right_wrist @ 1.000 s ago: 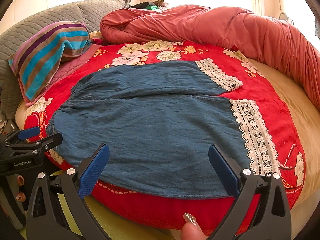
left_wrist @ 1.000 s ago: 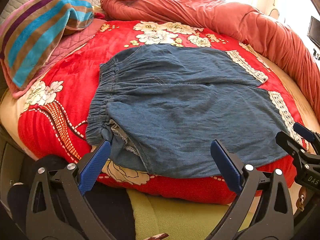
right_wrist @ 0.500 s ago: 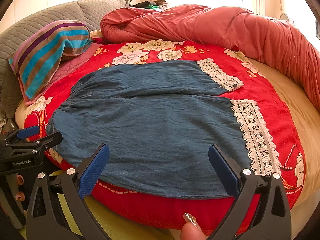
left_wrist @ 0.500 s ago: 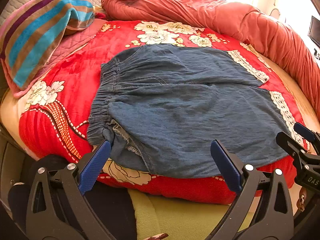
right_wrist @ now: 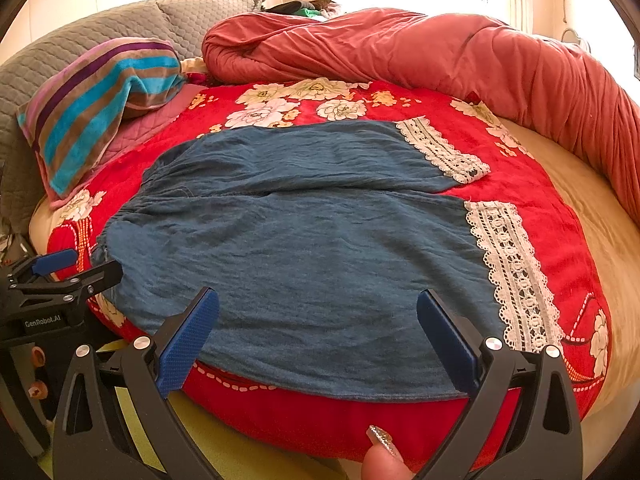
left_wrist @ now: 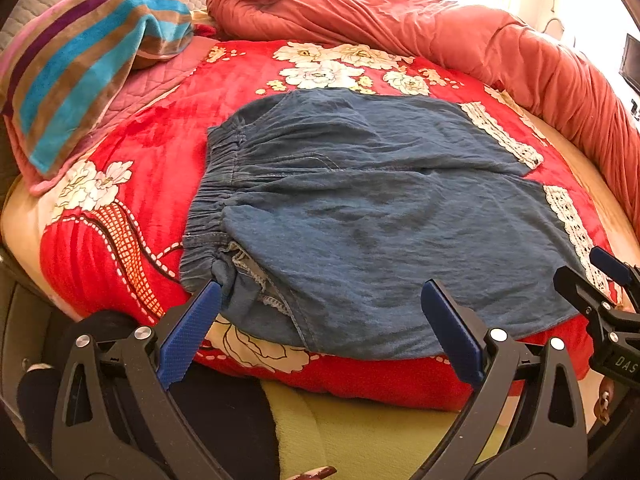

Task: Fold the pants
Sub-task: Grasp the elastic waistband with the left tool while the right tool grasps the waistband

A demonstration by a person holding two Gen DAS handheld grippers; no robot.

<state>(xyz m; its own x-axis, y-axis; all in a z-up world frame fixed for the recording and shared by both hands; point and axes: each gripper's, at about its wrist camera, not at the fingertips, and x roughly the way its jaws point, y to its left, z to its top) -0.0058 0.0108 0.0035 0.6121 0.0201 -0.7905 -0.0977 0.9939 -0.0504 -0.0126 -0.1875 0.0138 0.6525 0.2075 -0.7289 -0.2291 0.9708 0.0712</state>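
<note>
Blue denim pants [left_wrist: 360, 216] with an elastic waistband [left_wrist: 208, 200] on the left and white lace cuffs [left_wrist: 572, 232] on the right lie spread flat on a red floral blanket [left_wrist: 160, 152]. They also show in the right wrist view [right_wrist: 304, 248], lace cuffs [right_wrist: 512, 272] at right. My left gripper [left_wrist: 320, 328] is open and empty at the pants' near edge, by the waistband corner. My right gripper [right_wrist: 316, 332] is open and empty over the near leg's edge. Each gripper shows in the other's view, the right [left_wrist: 604, 288] and the left [right_wrist: 60, 276].
A striped towel on a pillow [left_wrist: 84, 72] lies at the back left. A rolled salmon duvet [left_wrist: 440, 36] curves along the back and right. A grey quilted headboard [right_wrist: 120, 24] stands behind. A yellow-green cloth [left_wrist: 360, 432] hangs below the bed's front edge.
Both grippers have edged slightly forward toward the pants. Both stay open. The pants have not moved.
</note>
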